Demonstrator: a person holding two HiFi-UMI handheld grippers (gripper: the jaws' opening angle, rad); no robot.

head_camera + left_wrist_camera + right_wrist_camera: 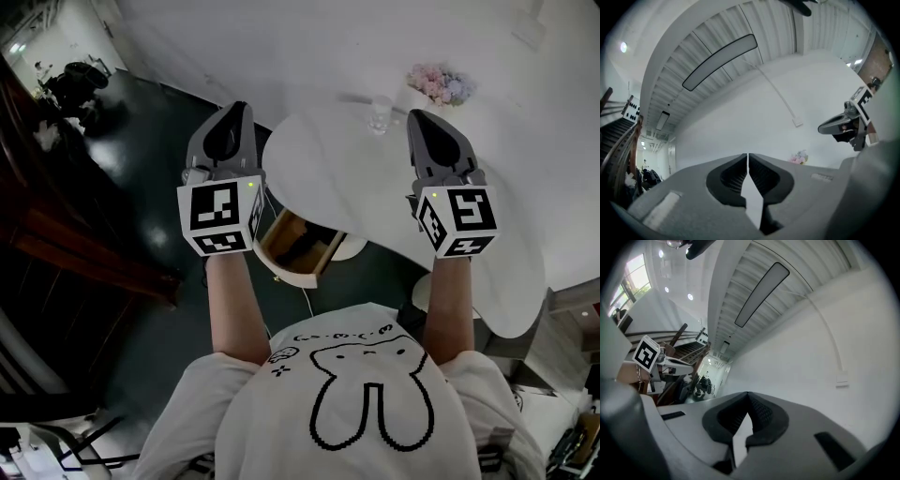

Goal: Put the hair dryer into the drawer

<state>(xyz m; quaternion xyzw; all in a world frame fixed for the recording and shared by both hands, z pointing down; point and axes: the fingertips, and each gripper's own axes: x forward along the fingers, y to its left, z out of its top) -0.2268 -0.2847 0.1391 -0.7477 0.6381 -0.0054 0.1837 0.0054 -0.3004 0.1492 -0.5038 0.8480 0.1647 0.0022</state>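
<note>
1. The left gripper's (234, 111) fingers (733, 176) are pressed together with nothing between them.
2. The right gripper's (420, 118) fingers (761, 414) also meet at the tips and are empty.
3. Both are held up above the white bench (375, 192), touching nothing.
4. Under the bench's edge a wooden drawer (292, 272) stands open. A dark shape lies in it, seemingly the hair dryer (305, 247).
5. A glass (380, 114) and flowers (441, 84) stand at the far side.

Left claw (234, 111) and right claw (419, 117) hang in open air by the bench (337, 183). Bench top's mostly bare, just a glass (380, 114) and flowers (439, 84) at the far edge. Drawer (298, 246) stands open below, top unblocked.
</note>
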